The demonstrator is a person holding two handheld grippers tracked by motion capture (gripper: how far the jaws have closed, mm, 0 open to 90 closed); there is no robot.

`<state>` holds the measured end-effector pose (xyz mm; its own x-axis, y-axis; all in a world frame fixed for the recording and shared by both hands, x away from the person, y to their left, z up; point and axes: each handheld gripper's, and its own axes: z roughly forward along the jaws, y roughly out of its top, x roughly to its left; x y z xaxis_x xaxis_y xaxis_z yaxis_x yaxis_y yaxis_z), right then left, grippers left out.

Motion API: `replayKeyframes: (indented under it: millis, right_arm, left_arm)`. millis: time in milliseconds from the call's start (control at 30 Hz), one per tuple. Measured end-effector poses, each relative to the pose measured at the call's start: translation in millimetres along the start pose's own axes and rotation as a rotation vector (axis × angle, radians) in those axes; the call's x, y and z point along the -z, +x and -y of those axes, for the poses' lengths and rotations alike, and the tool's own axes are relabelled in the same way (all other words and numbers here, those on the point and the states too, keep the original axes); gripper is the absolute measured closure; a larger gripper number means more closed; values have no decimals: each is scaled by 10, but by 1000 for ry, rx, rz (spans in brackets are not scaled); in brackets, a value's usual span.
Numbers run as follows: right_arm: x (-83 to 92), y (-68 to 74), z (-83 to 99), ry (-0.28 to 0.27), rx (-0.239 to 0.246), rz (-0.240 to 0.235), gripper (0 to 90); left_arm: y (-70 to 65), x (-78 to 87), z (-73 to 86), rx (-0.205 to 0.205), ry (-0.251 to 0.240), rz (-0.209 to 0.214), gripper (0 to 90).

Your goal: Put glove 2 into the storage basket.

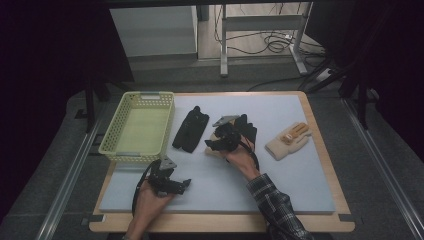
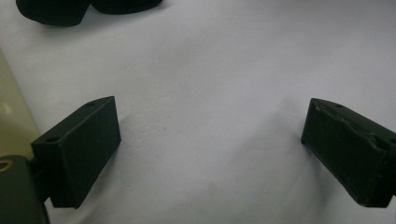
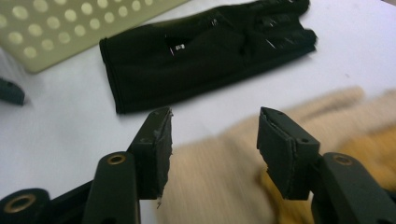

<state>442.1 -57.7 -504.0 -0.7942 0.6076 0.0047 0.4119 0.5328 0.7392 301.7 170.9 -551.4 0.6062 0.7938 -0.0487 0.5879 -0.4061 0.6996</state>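
My right gripper [image 1: 211, 145] [image 3: 215, 144] hovers at the middle of the white mat [image 1: 280, 185], its jaws partly apart. A beige glove [image 3: 210, 186] lies blurred just under and between them, and I see no pad pressing on it. A black glove [image 1: 190, 130] [image 3: 205, 51] lies flat beyond it, beside the yellow basket [image 1: 111, 132] [image 3: 70, 28]. My left gripper [image 1: 184, 184] [image 2: 210, 149] rests low near the mat's front left, open wide with only bare mat between its jaws.
A second black glove [image 1: 248, 131] lies behind my right hand. Another beige glove [image 1: 289, 141] with orange-tipped fingers lies at the right of the mat. The basket has nothing in it. A wooden board edges the mat.
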Motion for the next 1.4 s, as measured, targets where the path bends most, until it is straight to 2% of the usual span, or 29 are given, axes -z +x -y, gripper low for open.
replayKeyframes:
  millis: [233,300,333,533,700,800,833,867,933,967,1000,1033,1233,1367,1400]
  right_arm:
    - [-286,50,-179,24,24,4,454]
    - [-327,56,-204,28,29,7,433]
    - [-411,64,-248,29,28,13,389]
    - [-648,54,-355,46,7,20,286]
    - [-808,72,-392,88,14,45,264]
    - [-821,63,-404,101,6,31,356]
    - [-816,49,-397,98,-6,-1,480]
    - [-809,40,-383,88,-22,-37,526]
    - [-795,55,-374,85,-24,-52,683]
    - [-791,70,-375,87,-22,-37,797]
    - [-789,96,-373,97,7,0,836]
    - [-788,115,-371,98,20,10,860]
    - [-761,137,-386,102,25,25,879]
    - [-637,108,-405,66,19,13,881]
    - [-558,94,-414,48,13,3,881]
  left_arm:
    - [0,0,1,1,0,1,47]
    - [0,0,1,1,-1,1,47]
    - [0,-1,1,1,-1,1,47]
    - [0,-1,1,2,-1,2,47]
    - [0,-1,1,2,-1,2,47]
    - [0,-2,0,3,-1,2,47]
    - [0,-2,0,3,-1,2,46]
    - [0,-2,0,3,-1,2,46]
    - [0,-2,0,2,-1,2,47]
    - [0,-2,0,2,-1,2,46]
    - [0,-2,0,2,-1,2,47]
    - [-1,-2,0,2,-1,2,47]
    - [0,-2,1,2,-1,2,47]
    - [1,-2,1,3,-1,3,47]
    - [0,-2,1,2,-1,3,47]
